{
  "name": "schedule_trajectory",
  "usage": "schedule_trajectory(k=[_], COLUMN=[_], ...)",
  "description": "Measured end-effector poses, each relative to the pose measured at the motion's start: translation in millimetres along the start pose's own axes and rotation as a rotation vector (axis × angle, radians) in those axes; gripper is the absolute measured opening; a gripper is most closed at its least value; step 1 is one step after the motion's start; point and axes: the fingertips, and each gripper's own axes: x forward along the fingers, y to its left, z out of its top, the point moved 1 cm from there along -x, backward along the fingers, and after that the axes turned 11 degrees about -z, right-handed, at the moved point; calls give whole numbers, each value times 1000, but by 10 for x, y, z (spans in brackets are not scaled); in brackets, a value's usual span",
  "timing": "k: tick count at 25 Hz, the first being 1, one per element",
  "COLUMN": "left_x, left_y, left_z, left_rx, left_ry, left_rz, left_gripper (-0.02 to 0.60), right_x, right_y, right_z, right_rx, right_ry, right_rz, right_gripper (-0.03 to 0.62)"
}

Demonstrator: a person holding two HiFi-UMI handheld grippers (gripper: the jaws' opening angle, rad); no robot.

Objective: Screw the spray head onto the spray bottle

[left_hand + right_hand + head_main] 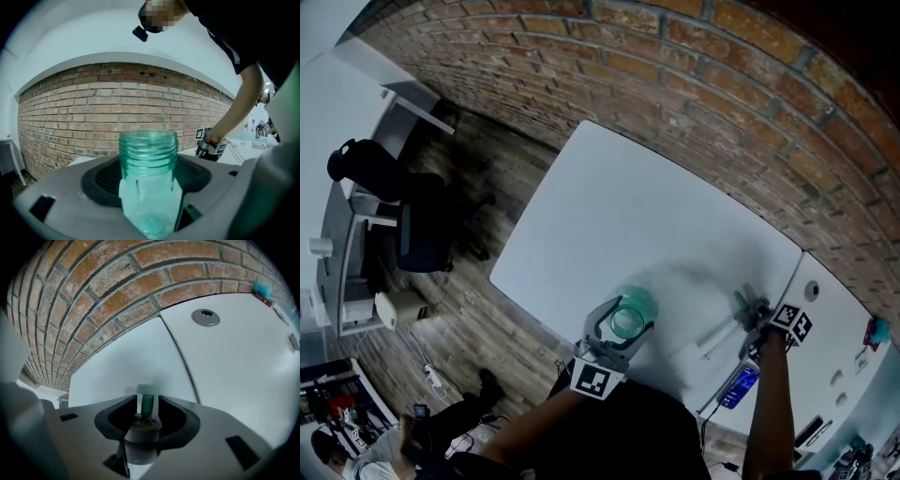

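Near the front edge of a white table point(619, 216) set against a brick wall point(722, 56), I hold a two-jaw gripper in each hand. My left gripper point(625, 326) is clamped on a translucent green spray bottle point(149, 187), with its dark pads pressing the body from both sides. The bottle stands upright, and its open threaded neck point(148, 145) rises clear above the jaws. No cap is on it.

My right gripper point(757, 317) is off to the right, well apart from the bottle and close to the seam where a second white surface begins. It points steeply down. Its jaws are closed on the spray head point(143, 425), with the grey collar nearest the camera and a green stem beyond it. A pale dip tube point(715, 337) trails from the head toward the bottle.

The head is gripped, I judge, but not yet brought to the bottle. To do this well, I should lift the head high enough for the tube to hang free. Then I should carry it over the neck and feed the tube into the opening first. The collar needs to sit flat and centred on the threads before I turn it, because a tilted start would likely cross-thread. My left grip must hold the bottle firm and vertical while my right wrist twists in short turns.
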Motion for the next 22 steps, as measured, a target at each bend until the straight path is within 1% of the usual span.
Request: schedule_trajectory(k=[3, 4, 5, 6, 9, 14, 19, 22], left_x=[-3, -4, -4, -1, 3, -1, -13, -11], left_y=[7, 9, 11, 12, 11, 2, 13, 11], left_z=[1, 1, 4, 10, 19, 11, 13, 32], left_rx=[-2, -1, 2, 7, 15, -3, -12, 4], left_ry=[-1, 0, -1, -3, -7, -11, -22, -30], left_rz=[-1, -2, -2, -2, -2, 1, 2, 1], left_gripper=[324, 324, 324, 324, 324, 324, 324, 324], right_x=[-1, -1, 0, 1, -1, -35, -131, -220], right_y=[8, 14, 19, 23, 42, 39, 82, 126], right_z=[6, 6, 6, 5, -14, -62, -75, -58], right_rx=[19, 21, 20, 18, 21, 24, 23, 13], right_ry=[-7, -8, -7, -7, -5, -8, -32, -54], right_rz=[4, 4, 3, 3, 13, 21, 27, 43], right_gripper=[133, 123, 98, 93, 91, 89, 87, 81])
